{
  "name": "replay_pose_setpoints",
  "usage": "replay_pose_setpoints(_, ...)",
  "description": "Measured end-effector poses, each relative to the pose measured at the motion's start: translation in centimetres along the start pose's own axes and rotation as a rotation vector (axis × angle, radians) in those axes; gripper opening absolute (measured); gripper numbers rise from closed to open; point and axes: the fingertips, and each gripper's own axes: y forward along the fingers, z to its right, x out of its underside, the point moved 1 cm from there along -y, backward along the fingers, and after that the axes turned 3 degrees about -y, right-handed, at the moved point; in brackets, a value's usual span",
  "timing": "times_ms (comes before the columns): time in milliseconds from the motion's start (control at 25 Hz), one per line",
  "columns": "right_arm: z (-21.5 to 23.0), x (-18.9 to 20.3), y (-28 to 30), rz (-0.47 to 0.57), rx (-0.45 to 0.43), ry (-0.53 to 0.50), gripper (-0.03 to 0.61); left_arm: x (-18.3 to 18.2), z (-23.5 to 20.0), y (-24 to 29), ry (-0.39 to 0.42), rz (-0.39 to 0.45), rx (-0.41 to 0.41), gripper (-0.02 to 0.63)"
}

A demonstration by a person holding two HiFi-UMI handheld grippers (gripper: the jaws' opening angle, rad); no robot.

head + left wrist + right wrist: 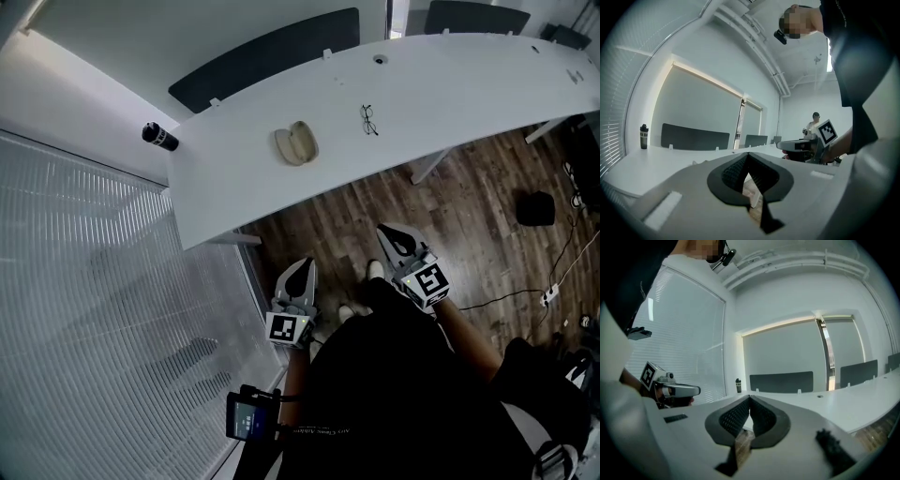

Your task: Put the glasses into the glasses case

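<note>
Two tools sit low in the frame, the left tool and the right tool, both over the wood floor, jaws pressed together, nothing held. Further up, on the white worktop, the beige glasses case lies centre-frame, with the glasses near its right, apart.

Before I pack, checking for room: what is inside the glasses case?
The glasses case lies open and looks empty; the glasses lie on the table beside it. The table under it is covered.

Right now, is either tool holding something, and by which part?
Nothing is held: left tool and right tool are shut, empty; glasses lie on the table.
</note>
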Motion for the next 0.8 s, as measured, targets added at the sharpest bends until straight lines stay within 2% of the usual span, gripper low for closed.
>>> replay_pose_setpoints(480, 7.2, 0.8, 0.7, 0.009, -0.023, 0.006, 0.006, -0.4, 2.3, 8.1, 0.002, -0.052, 0.022, 0.008)
replay_pose_setpoints(720, 9.3, 0.8, 1.2, 0.011, -0.035, -0.019, 0.006, -0.7, 2.2, 10.1, -0.007, -0.01, 0.0, 0.008)
replay_pose_setpoints(800, 9.7, 0.6, 1.6, 0.011, -0.029, -0.02, 0.006, 0.2, 1.5, 10.3, 0.022, -0.017, 0.001, 0.008)
